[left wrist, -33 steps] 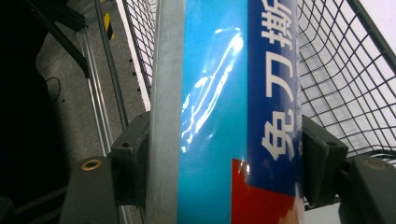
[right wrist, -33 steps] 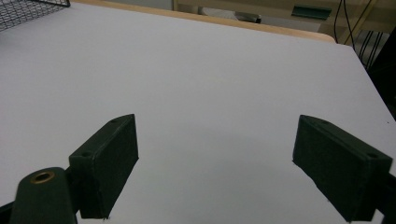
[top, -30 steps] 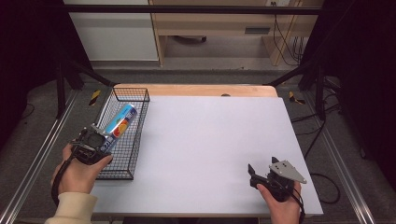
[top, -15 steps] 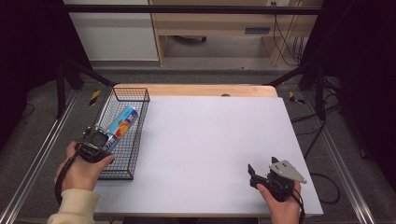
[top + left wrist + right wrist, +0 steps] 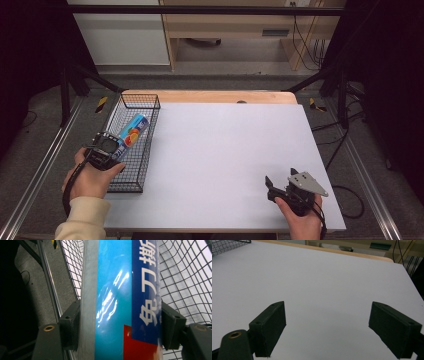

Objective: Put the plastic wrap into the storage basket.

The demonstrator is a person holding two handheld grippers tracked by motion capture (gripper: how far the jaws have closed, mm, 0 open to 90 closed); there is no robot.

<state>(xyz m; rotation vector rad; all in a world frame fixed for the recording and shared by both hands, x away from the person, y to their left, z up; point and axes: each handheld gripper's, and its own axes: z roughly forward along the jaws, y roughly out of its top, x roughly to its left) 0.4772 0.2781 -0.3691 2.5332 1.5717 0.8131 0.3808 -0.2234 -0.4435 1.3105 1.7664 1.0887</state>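
Observation:
A light-blue tube-shaped packet (image 5: 132,131) with orange fruit print and a dark blue label slants over the black wire basket (image 5: 142,105) at the table's left edge. My left gripper (image 5: 116,148) is shut on its near end. In the left gripper view the packet (image 5: 120,295) stands between both black pads (image 5: 71,323), pressed on each side, with basket mesh (image 5: 185,285) behind it. My right gripper (image 5: 270,187) rests at the front right of the white table, open. In the right gripper view its gripper (image 5: 327,327) has its jaws wide apart over bare white tabletop.
A white tabletop (image 5: 225,150) stretches between the two hands, with a wooden strip (image 5: 210,96) along its far edge. Metal rails (image 5: 40,170) run beside the table on the left. A cable (image 5: 345,195) trails off at the right.
My left hand has drawn back toward the near edge and slightly left, taking the packet with it. The right gripper has stayed put.

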